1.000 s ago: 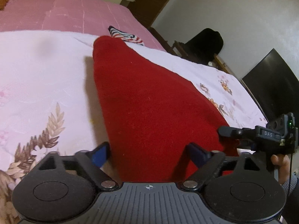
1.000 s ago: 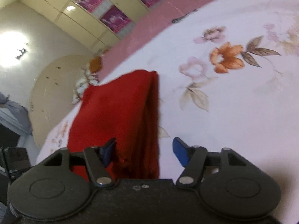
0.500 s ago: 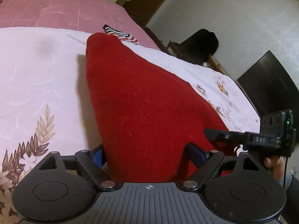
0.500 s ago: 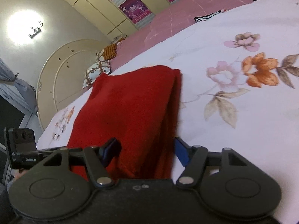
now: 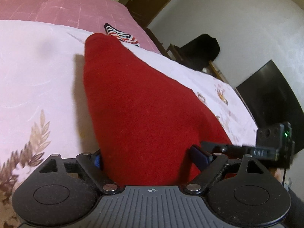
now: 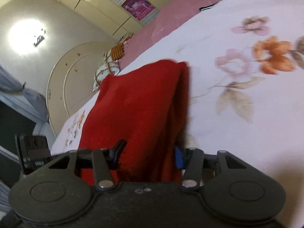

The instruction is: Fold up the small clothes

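A red cloth (image 5: 142,104) lies folded on the floral bedsheet (image 5: 38,76), its near edge reaching between the fingers of both grippers. My left gripper (image 5: 147,155) is closing, with the cloth's near left corner between its blue pads (image 5: 199,155), which stand beside the fabric without squeezing it. In the right wrist view the red cloth (image 6: 136,98) fills the gap of my right gripper (image 6: 148,152), whose jaws are closing around the doubled near right corner. The right gripper's body (image 5: 273,142) shows at the left view's right edge.
A striped garment (image 5: 121,35) lies beyond the red cloth on the pink blanket (image 5: 57,3). A dark chair (image 5: 201,47) and a black screen (image 5: 275,98) stand off the bed's right side. A rounded headboard (image 6: 62,79) and pillow (image 6: 106,72) sit at the far end.
Both grippers have slid forward onto the cloth's near edge, so fabric now sits between the pads. Both pairs of jaws have narrowed, the right more than the left.
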The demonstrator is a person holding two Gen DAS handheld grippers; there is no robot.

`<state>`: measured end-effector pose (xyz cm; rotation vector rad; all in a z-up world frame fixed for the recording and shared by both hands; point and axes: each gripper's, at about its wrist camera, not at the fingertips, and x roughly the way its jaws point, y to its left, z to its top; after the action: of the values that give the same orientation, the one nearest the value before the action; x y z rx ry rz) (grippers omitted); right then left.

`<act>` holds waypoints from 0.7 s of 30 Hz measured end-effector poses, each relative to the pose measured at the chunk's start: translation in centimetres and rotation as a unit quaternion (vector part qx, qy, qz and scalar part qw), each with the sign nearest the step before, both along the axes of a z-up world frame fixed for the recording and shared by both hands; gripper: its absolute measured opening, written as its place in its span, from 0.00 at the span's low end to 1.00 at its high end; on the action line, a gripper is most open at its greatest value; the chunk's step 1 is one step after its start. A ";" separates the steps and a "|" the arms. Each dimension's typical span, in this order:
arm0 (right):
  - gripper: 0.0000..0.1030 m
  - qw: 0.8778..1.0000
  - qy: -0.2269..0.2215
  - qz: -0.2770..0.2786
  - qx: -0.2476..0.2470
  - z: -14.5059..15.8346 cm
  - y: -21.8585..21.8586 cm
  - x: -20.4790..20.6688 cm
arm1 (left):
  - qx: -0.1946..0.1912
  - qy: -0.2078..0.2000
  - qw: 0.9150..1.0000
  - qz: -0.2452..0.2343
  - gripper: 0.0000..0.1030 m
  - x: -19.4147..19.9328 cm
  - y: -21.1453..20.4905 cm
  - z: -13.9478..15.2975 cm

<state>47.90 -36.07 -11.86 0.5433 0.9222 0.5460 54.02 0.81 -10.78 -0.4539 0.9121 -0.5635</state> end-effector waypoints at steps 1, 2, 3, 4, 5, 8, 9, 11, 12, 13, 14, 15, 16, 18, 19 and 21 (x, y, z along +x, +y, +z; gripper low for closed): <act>0.47 1.000 -0.006 -0.001 -0.012 0.3 0.2 -0.1 | 0.009 -0.003 1.000 0.002 0.69 0.0 -0.2 0.0; 0.43 1.000 -0.012 -0.003 -0.020 0.5 0.3 -0.4 | 0.007 -0.003 1.000 0.004 0.67 0.1 -0.1 0.0; 0.39 0.999 -0.018 -0.006 -0.027 0.7 0.4 -0.7 | 0.005 -0.005 1.000 0.007 0.64 0.0 -0.1 0.0; 0.38 0.999 -0.023 -0.008 -0.033 0.9 0.5 -1.0 | 0.006 -0.007 1.000 0.010 0.62 -0.1 -0.1 0.1; 0.35 0.999 -0.031 -0.010 -0.043 1.2 0.8 -1.4 | 0.007 -0.010 1.000 0.011 0.59 -0.3 -0.1 0.2; 0.33 0.995 -0.059 -0.015 -0.078 2.5 1.9 -2.4 | 0.012 -0.021 1.000 0.016 0.46 -0.9 0.0 1.0; 0.33 0.994 -0.066 -0.018 -0.085 3.0 2.1 -2.8 | 0.015 -0.024 1.000 0.014 0.45 -1.0 0.0 1.5; 0.32 0.994 -0.072 -0.021 -0.083 3.9 2.3 -3.2 | 0.029 -0.030 0.999 0.008 0.45 -1.3 -0.2 2.3; 0.32 0.994 -0.075 -0.020 -0.083 4.3 2.3 -3.4 | 0.033 -0.033 0.999 0.008 0.45 -1.5 -0.4 2.7; 0.32 0.993 -0.078 -0.018 -0.083 4.8 2.5 -3.6 | 0.033 -0.036 0.999 0.008 0.45 -1.8 -0.5 3.0; 0.32 0.993 -0.081 -0.016 -0.085 5.2 2.7 -3.8 | 0.031 -0.039 0.999 0.008 0.43 -2.0 -0.4 3.3; 0.32 0.993 -0.083 -0.014 -0.087 5.5 2.6 -4.1 | 0.029 -0.041 0.999 0.009 0.43 -2.3 -0.3 3.5; 0.32 0.993 -0.084 -0.013 -0.088 5.8 2.9 -4.3 | 0.024 -0.042 0.999 0.012 0.43 -2.7 -0.1 3.8; 0.32 0.992 -0.087 -0.011 -0.087 6.5 3.3 -4.7 | 0.021 -0.048 0.999 0.014 0.43 -3.4 0.4 4.6; 0.32 0.992 -0.090 -0.010 -0.086 6.9 3.6 -5.0 | 0.022 -0.052 0.998 0.015 0.43 -3.8 0.8 5.0; 0.32 0.992 -0.098 -0.006 -0.081 7.8 4.9 -5.3 | 0.022 -0.059 0.998 0.018 0.43 -4.8 1.9 6.0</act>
<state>42.60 -31.19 -4.04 0.3419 0.7685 0.5001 49.21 2.70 -4.78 -0.3918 0.8005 -0.5302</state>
